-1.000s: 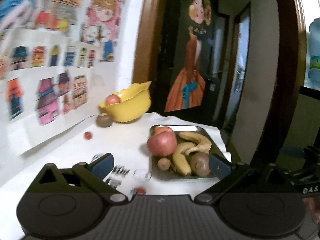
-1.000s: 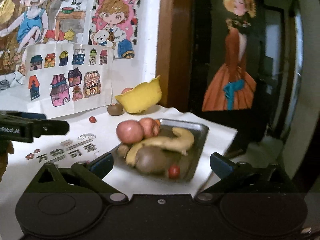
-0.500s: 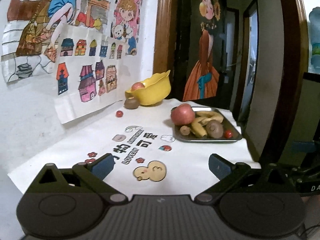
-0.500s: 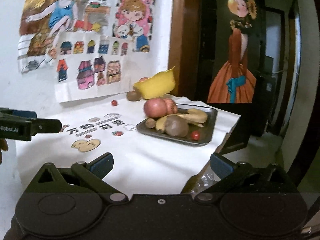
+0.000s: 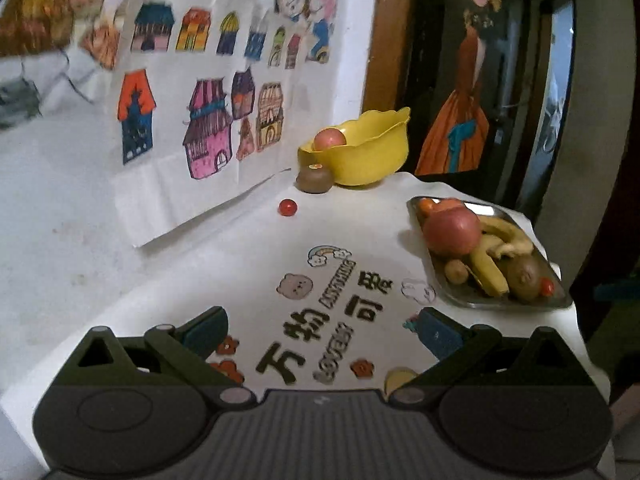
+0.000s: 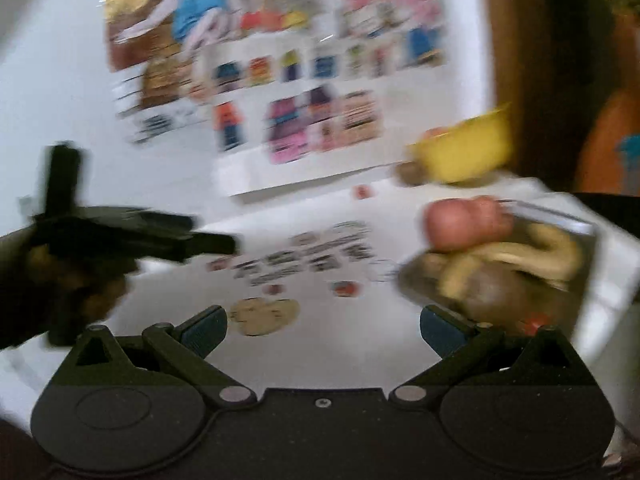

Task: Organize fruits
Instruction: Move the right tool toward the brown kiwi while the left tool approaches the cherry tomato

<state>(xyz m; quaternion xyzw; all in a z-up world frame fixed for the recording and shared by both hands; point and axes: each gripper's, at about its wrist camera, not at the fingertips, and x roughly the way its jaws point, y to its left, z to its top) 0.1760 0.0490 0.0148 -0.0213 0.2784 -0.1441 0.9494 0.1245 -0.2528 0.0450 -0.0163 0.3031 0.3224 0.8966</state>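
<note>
While both grippers, left gripper (image 5: 322,326) and right gripper (image 6: 322,324), gape wide and hold nothing, go slow to the loose kiwi (image 5: 315,179) and little red fruit (image 5: 287,207) near the table's far edge, beside the yellow bowl (image 5: 360,152).

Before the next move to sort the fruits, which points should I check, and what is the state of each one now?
1. Left tongs open and empty: ok.
2. Right tongs open and empty: ok.
3. Yellow bowl upright, with room beside the one fruit in it: ok.
4. Metal tray fully on the table: cannot tell; it sits very near the edge.
5. Loose kiwi and small red fruit lie unobstructed: ok.
6. Right wrist view sharp enough to aim: not ok, blurred.
</note>
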